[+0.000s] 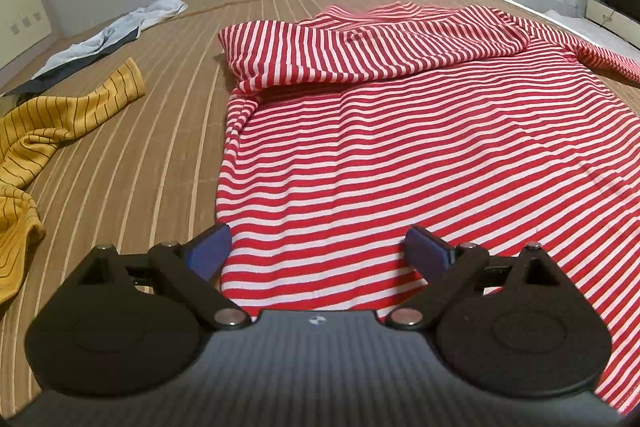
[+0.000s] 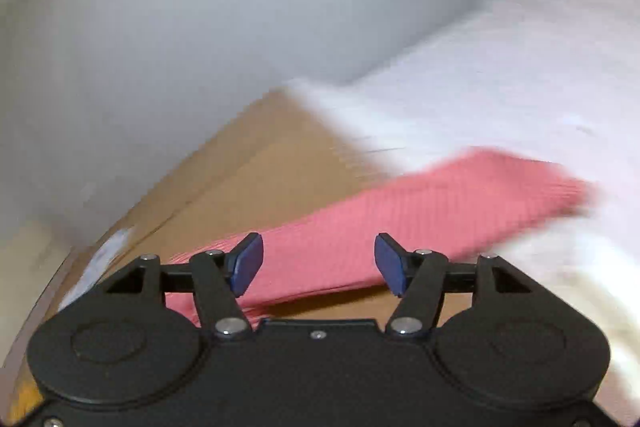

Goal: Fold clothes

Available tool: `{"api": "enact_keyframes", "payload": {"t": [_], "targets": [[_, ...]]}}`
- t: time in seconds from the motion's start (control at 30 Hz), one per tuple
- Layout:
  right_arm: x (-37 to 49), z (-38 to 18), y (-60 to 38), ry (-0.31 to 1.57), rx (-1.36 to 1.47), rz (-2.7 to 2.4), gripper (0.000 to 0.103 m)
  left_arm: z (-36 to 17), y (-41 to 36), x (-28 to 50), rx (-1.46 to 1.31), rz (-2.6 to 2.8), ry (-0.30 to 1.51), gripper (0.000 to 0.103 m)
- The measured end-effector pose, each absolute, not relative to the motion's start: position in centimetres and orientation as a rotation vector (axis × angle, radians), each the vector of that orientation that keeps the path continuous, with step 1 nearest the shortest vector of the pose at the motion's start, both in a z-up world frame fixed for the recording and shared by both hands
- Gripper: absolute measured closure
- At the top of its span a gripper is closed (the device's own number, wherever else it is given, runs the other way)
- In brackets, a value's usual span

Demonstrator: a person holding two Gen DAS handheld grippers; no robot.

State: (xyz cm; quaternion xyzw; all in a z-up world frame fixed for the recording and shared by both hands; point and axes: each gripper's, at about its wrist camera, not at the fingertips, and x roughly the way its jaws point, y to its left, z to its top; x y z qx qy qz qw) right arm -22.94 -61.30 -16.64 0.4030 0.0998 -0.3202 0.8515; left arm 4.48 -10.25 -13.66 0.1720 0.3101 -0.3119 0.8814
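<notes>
A red and white striped shirt (image 1: 420,147) lies spread on the brown striped mat (image 1: 160,147), with its left sleeve folded across the chest. My left gripper (image 1: 318,255) is open and empty, low over the shirt's near hem. In the blurred right wrist view, my right gripper (image 2: 319,263) is open and empty just above the shirt's other sleeve (image 2: 420,215), which stretches to the right onto a white sheet (image 2: 520,75).
A yellow striped garment (image 1: 48,131) lies crumpled at the left. A white and dark garment (image 1: 108,39) lies at the far left near the wall. A grey wall (image 2: 200,27) borders the mat's far side.
</notes>
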Motion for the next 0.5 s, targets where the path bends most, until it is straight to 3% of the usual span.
{"api": "enact_keyframes", "payload": {"t": [0.3, 0.43, 0.5], "targets": [[-28.0, -22.9, -68.1, 0.147, 1.089, -0.839, 0.048, -13.9, -10.1, 4.5, 0.355, -0.652, 0.637, 0.006], [-27.4, -24.3, -69.8, 0.173, 1.115, -0.861, 0.063, -13.9, -10.1, 4.5, 0.355, -0.651, 0.634, 0.005], [-27.5, -24.4, -69.9, 0.14, 1.094, -0.856, 0.081, -13.9, -10.1, 4.5, 0.357, -0.651, 0.633, 0.005]]}}
